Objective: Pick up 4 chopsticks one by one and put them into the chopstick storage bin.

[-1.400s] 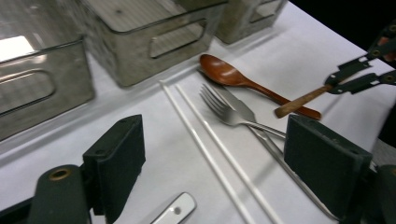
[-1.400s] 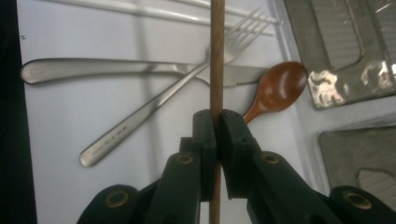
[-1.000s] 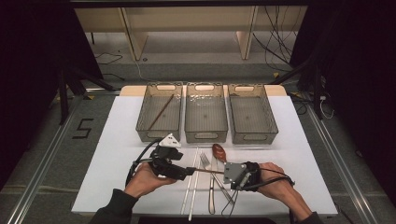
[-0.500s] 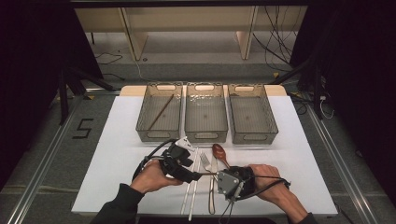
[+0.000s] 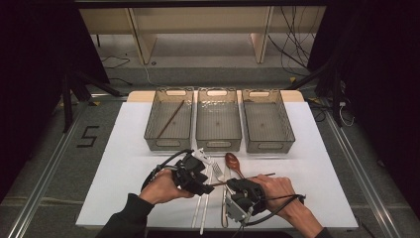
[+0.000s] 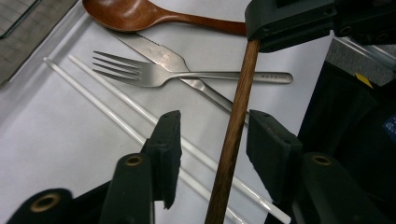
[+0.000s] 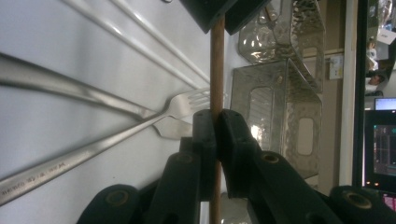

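Between the closing left tool, unpinched, the chopstick is gripped by the right tool, its end cut off.

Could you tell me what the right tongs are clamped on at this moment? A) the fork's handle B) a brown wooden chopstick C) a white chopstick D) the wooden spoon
B: in the right gripper view the right tongs are pressed shut on the thin brown wooden chopstick, which runs on toward the left tongs.

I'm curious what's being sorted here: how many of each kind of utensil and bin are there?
Brown chopsticks: 2
White chopsticks: 2
Fork: 1
Knife: 1
Wooden spoon: 1
Bins: 3
Total: 10
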